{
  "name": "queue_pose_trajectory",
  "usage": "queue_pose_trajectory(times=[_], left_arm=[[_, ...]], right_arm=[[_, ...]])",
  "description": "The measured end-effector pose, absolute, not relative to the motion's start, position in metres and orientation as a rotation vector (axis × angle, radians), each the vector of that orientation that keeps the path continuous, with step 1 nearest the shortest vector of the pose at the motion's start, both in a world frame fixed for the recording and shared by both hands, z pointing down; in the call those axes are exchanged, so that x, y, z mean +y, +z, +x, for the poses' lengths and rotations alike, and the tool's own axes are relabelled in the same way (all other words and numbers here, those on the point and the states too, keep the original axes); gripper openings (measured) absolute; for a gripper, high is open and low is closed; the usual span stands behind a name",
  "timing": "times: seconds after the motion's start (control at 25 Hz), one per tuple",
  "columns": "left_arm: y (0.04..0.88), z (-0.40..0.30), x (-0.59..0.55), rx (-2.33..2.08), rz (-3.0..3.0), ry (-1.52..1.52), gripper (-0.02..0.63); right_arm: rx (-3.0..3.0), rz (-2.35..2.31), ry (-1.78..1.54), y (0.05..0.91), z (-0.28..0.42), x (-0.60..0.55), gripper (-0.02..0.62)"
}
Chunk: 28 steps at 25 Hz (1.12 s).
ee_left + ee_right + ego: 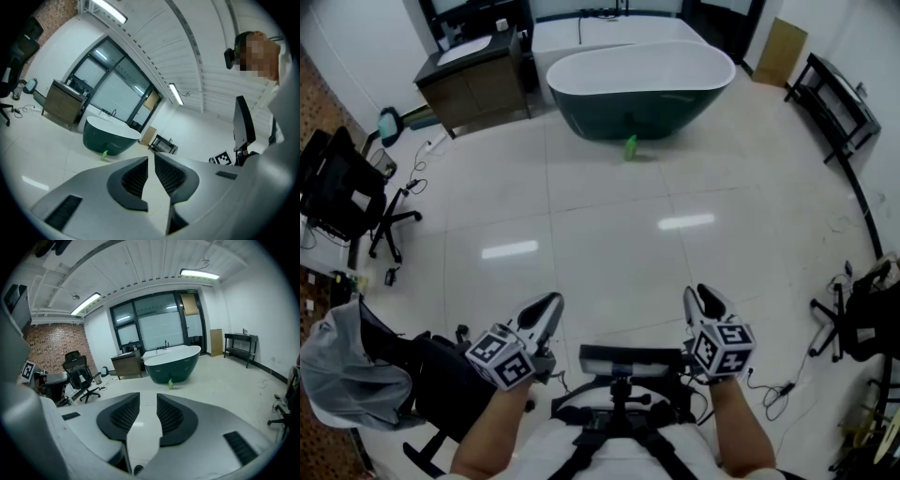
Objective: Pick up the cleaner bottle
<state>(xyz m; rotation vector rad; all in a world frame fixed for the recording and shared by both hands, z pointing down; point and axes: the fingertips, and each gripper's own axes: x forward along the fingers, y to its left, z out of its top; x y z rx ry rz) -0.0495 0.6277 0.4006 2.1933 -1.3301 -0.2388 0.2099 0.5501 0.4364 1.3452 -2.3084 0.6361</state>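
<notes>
Left gripper [547, 304], right gripper [701, 296], tiled floor [609, 234], cleaner bottle [630, 147] (before bathtub [609, 117])

Your cleaner bottle [630, 147] is small and bright green, and it stands upright on the pale, glossy tiled floor [609, 234]. It sits toward the far end of the floor from you, just in front of the dark green bathtub [637, 103], about midway along the tub's near side. It stands alone on bare tile. Its cap and label are too small to make out.
</notes>
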Motion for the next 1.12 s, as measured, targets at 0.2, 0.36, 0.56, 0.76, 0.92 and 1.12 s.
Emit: queue_pose_trajectory(times=[0.2,0.36,0.56,0.76,0.92,1.12], left_arm=[[0.399,-0.049,0.605,-1.342,2.200,-0.224,0.043],[0.398,-0.047,0.580,-1.369,2.193,-0.196,0.069],[0.394,-0.041,0.538,-1.406,2.173,-0.186,0.069],[0.387,-0.023,0.488,-1.429,2.151,-0.195,0.069],[0.382,-0.006,0.452,-1.453,2.138,-0.201,0.069],[0.387,0.005,0.420,-1.477,2.113,-0.172,0.069]], right_arm=[[-2.323,1.357,0.631,0.436,0.211,0.527,0.107],[-2.331,1.354,0.646,0.442,0.218,0.496,0.107],[-2.350,1.305,0.666,0.450,0.222,0.446,0.109],[-2.383,1.259,0.654,0.445,0.232,0.386,0.117],[-2.397,1.210,0.650,0.444,0.243,0.347,0.121],[-2.415,1.188,0.650,0.443,0.250,0.310,0.121]])
